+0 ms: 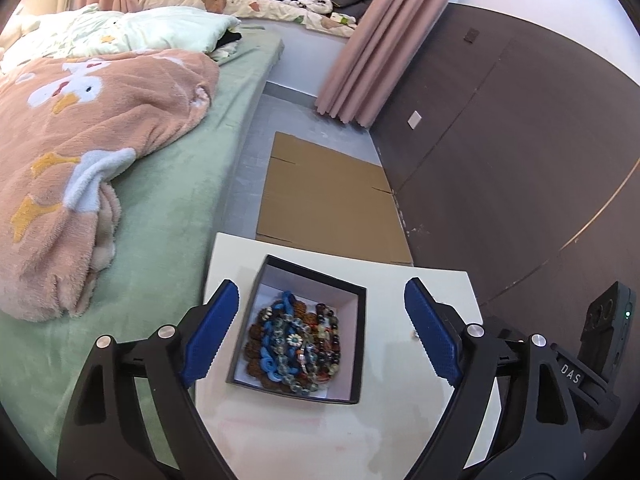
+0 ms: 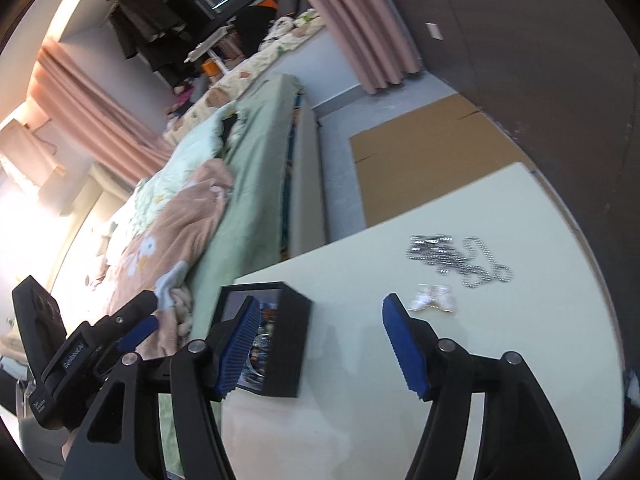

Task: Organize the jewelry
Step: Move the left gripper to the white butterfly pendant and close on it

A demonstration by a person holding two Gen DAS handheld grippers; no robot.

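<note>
While staging: I'm hovering both grippers over the white table (image 2: pixel 520 340).
Left gripper (image 1: pixel 320 332): gaping wide, framing the black box (image 1: pixel 362 344) of beaded bracelets (image 1: pixel 296 348).
Right gripper (image 2: pixel 316 344): spread, holding nothing; silver chain (image 2: pixel 460 260) lying loose beyond it, awaiting boxing.

**Bedroom in a lived-in home**

Clearly a bedroom. A bed (image 1: pixel 168 208) with a green sheet, piled with a peach fleece blanket (image 1: pixel 80 152) printed with ducks and a pale quilt (image 1: pixel 132 28) near the head. Pink curtains (image 1: pixel 380 40) hanging to the floor, with a second bedding-covered surface (image 1: pixel 248 0) behind them, strewn with clothes and soft toys. Dark clothes (image 2: pixel 148 28) hung up near a window. A dark panelled wall (image 1: pixel 500 140) with a light switch (image 1: pixel 415 120). Flattened cardboard (image 1: pixel 328 196) on the grey floor, beside a small white table (image 1: pixel 408 300) pushed against the bed.
</note>
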